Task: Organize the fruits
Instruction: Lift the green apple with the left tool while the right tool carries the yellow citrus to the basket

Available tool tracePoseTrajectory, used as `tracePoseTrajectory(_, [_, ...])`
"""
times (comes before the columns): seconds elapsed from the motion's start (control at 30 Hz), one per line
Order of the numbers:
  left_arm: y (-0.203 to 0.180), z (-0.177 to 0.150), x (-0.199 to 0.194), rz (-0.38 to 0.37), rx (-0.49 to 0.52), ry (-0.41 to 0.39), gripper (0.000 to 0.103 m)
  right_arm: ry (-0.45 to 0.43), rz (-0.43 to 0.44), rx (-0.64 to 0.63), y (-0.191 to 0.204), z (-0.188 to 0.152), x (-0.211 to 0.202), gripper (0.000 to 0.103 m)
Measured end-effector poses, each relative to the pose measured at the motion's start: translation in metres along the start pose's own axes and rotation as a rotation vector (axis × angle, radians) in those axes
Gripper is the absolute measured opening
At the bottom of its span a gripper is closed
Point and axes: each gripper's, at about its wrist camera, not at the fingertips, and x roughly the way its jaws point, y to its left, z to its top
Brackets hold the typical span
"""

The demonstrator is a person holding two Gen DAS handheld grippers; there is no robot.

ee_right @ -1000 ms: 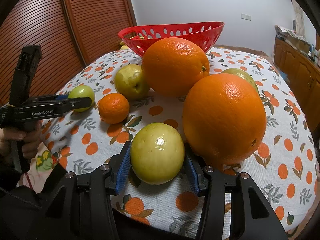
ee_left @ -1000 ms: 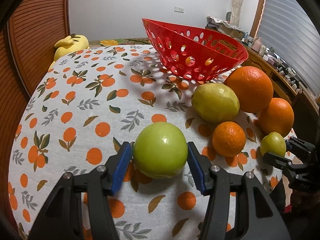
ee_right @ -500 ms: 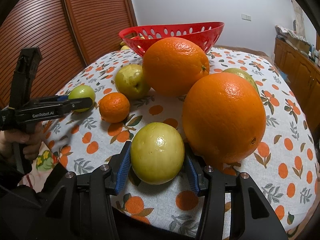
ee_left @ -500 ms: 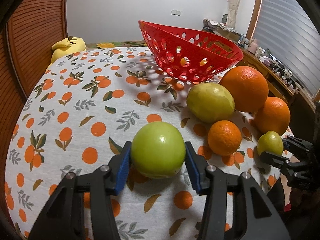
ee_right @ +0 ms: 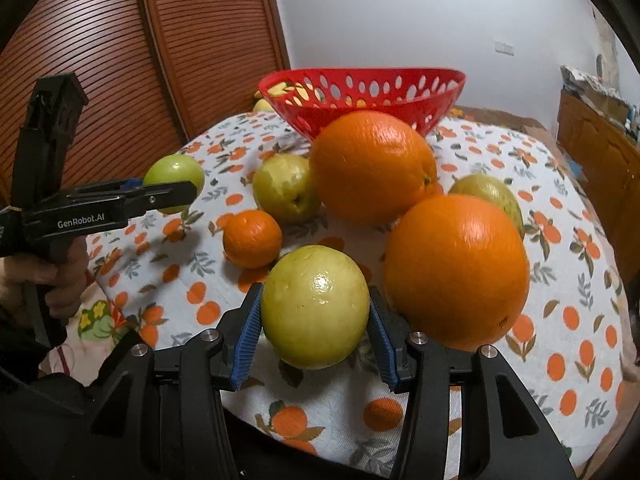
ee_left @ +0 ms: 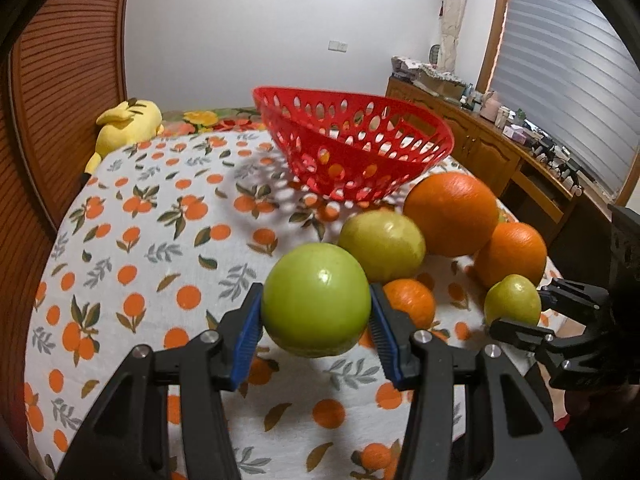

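1. The left gripper (ee_left: 316, 334) pinched a green apple (ee_left: 316, 299) between its blue pads (ee_left: 245, 330), one pad against each side of the fruit. In the right wrist view the apple (ee_right: 174, 178) hung clear above the orange-print tablecloth (ee_right: 576, 320), gripped at the left edge of the table.
2. The right gripper (ee_right: 315, 338) clamped a yellow-green apple (ee_right: 315, 306) the same way, both blue pads (ee_right: 249, 330) pressed on its flanks. Whether this fruit rested on the cloth or sat just above it could not be told.
3. A large orange (ee_right: 456, 270) lay just beside the yellow-green apple, on its right; whether they touched could not be told.
4. A second large orange (ee_right: 372, 166) stood farther back, in front of the red perforated basket (ee_right: 362, 94).
5. A small mandarin (ee_right: 252, 238) lay on the cloth between the two held apples, with a yellowish pear-like fruit (ee_right: 286, 188) just behind it.
6. Another yellow-green fruit (ee_right: 490, 196) was partly hidden behind the nearer orange.
7. The basket (ee_left: 352, 148) stood at the far side of the table, beyond the fruit cluster; no fruit showed over its rim in the left wrist view.
8. A yellow plush toy (ee_left: 126, 130) lay at the table's far left edge, beside the slatted wooden doors (ee_left: 60, 92).
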Motion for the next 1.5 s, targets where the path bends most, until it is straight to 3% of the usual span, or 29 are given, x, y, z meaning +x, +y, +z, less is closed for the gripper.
tracePoseTrajectory(0.43, [-0.015, 0.015, -0.015, -0.021, 0.025, -0.046, 0.05, -0.05, 0.023, -0.046, 0.011, 0.021, -0.017, 0.05])
tracePoseTrajectory(0.97, [-0.027, 0.041, -0.022, -0.02, 0.053, -0.091, 0.05, -0.138, -0.019, -0.079, 0.0, 0.062, -0.044, 0.05])
tracePoseTrajectory(1.5, [-0.033, 0.085, -0.005, -0.033, 0.079, -0.126, 0.05, -0.175, -0.043, -0.113, -0.021, 0.107, -0.049, 0.05])
